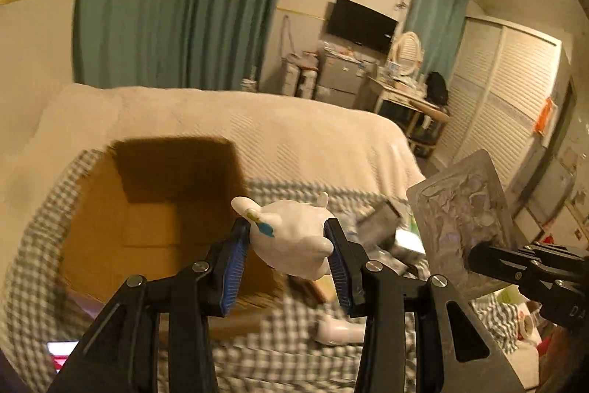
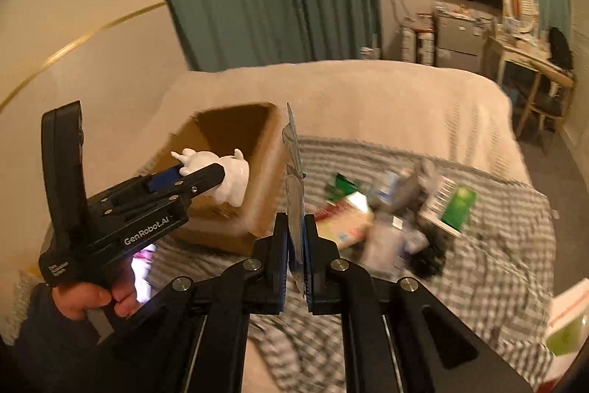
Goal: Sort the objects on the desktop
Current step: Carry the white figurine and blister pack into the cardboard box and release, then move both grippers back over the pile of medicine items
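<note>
My left gripper is shut on a white animal figurine and holds it in the air at the near right edge of an open cardboard box. From the right wrist view the figurine hangs over the box, with the left gripper around it. My right gripper is shut on the lower edge of a flat silvery blister pack, held upright. That pack shows face-on in the left wrist view, right of the figurine, with the right gripper below it.
The box sits on a grey checked cloth over a bed with a cream blanket. A heap of boxes and packets lies on the cloth to the right. A white object lies on the cloth under the left gripper. A lit phone lies by the box.
</note>
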A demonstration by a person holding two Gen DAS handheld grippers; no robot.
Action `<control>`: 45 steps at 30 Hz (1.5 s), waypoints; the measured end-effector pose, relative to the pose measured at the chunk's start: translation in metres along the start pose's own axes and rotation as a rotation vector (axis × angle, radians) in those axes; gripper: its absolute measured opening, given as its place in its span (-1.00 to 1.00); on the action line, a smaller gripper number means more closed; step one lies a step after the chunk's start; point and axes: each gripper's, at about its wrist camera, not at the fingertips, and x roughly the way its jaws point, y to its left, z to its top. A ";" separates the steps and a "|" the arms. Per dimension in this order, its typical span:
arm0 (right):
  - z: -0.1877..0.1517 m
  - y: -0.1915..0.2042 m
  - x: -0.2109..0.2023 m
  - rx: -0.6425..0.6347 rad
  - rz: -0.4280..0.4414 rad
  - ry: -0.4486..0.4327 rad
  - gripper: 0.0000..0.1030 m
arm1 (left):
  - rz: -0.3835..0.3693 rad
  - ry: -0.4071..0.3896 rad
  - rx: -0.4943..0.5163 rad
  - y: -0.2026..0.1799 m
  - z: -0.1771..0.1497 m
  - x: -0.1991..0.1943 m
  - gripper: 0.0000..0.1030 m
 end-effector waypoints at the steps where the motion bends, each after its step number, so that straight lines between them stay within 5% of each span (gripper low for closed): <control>1: 0.010 0.009 0.006 0.004 0.028 0.003 -0.87 | 0.013 -0.003 0.000 0.007 0.005 -0.001 -0.18; 12: 0.061 0.091 0.104 -0.040 0.137 0.072 -0.88 | 0.143 0.040 -0.044 0.087 0.015 0.028 -0.18; 23: 0.051 0.085 0.192 0.054 0.129 0.162 -0.86 | 0.181 0.098 -0.083 0.114 -0.019 0.056 -0.17; 25: 0.054 0.079 0.192 0.074 0.117 0.152 -0.75 | 0.208 0.094 -0.069 0.107 -0.018 0.054 0.02; 27: 0.056 0.075 0.188 0.108 0.122 0.139 -0.25 | 0.245 0.100 -0.058 0.099 -0.016 0.049 0.82; 28: 0.056 0.070 0.178 0.137 0.135 0.108 -0.04 | 0.256 0.091 -0.055 0.094 -0.015 0.045 0.91; 37: 0.052 0.020 0.094 0.188 0.067 -0.004 0.05 | 0.171 0.005 -0.038 0.030 -0.002 0.001 0.92; 45: 0.026 -0.036 -0.009 0.203 -0.112 -0.081 0.05 | 0.067 -0.006 -0.003 -0.060 0.000 -0.020 0.93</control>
